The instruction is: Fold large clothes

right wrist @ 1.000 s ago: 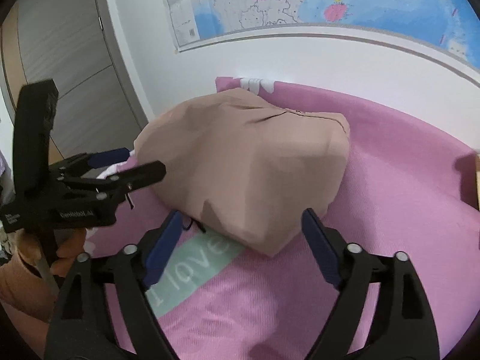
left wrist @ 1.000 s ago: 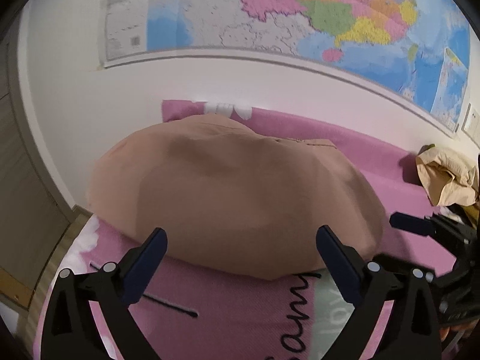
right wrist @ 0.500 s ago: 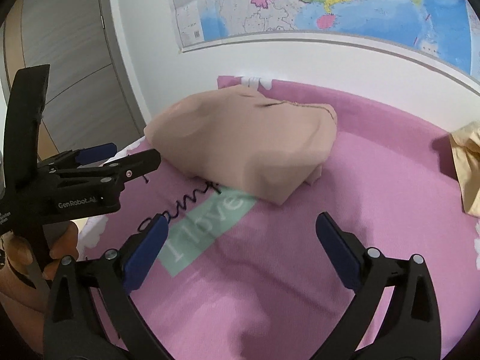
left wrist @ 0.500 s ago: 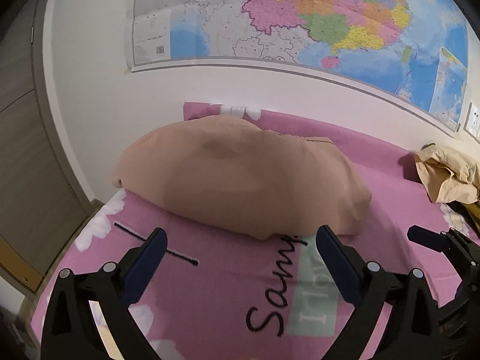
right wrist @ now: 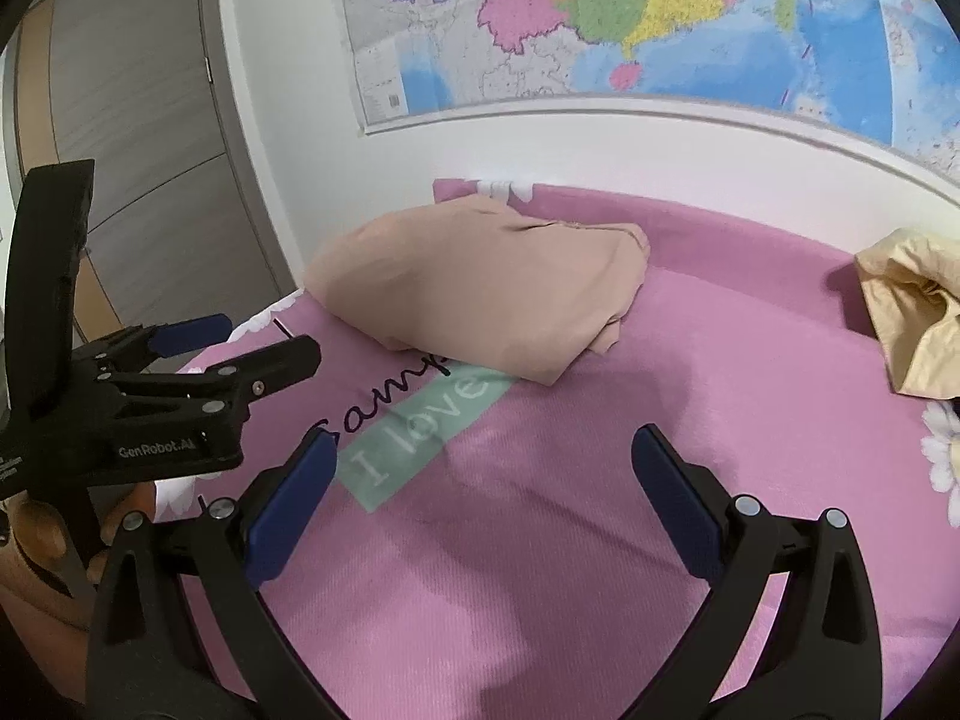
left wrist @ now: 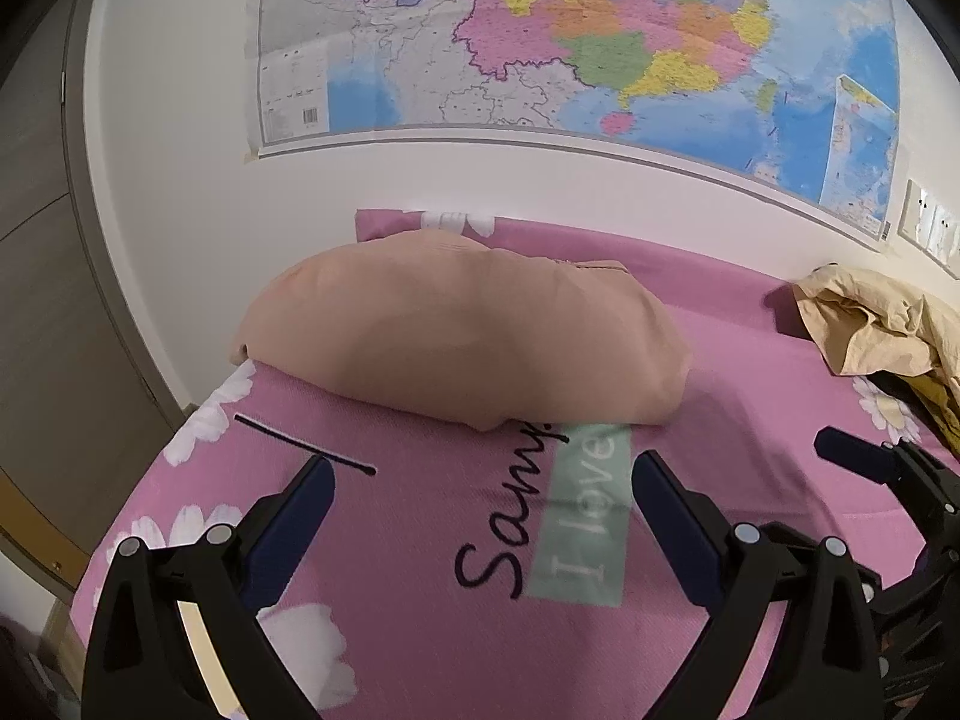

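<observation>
A folded tan garment (left wrist: pixel 468 336) lies as a thick bundle at the far left of the pink bed sheet (left wrist: pixel 750 360), near the wall. It also shows in the right wrist view (right wrist: pixel 486 288). My left gripper (left wrist: pixel 480 516) is open and empty, hovering well short of the bundle. My right gripper (right wrist: pixel 483 492) is open and empty, also back from it. The left gripper shows at the left of the right wrist view (right wrist: pixel 240 342). A crumpled yellow garment (left wrist: pixel 870 324) lies at the far right of the bed; it also shows in the right wrist view (right wrist: pixel 912 312).
The pink sheet (right wrist: pixel 690 330) carries a green "I love" patch (left wrist: pixel 585 516) and white daisies. A map (left wrist: pixel 570 42) hangs on the white wall behind the bed. A grey wardrobe door (right wrist: pixel 132 120) stands left of the bed.
Both grippers have pulled back and up from the tan bundle, which now lies farther away. More of the sheet's lettering shows in front of it.
</observation>
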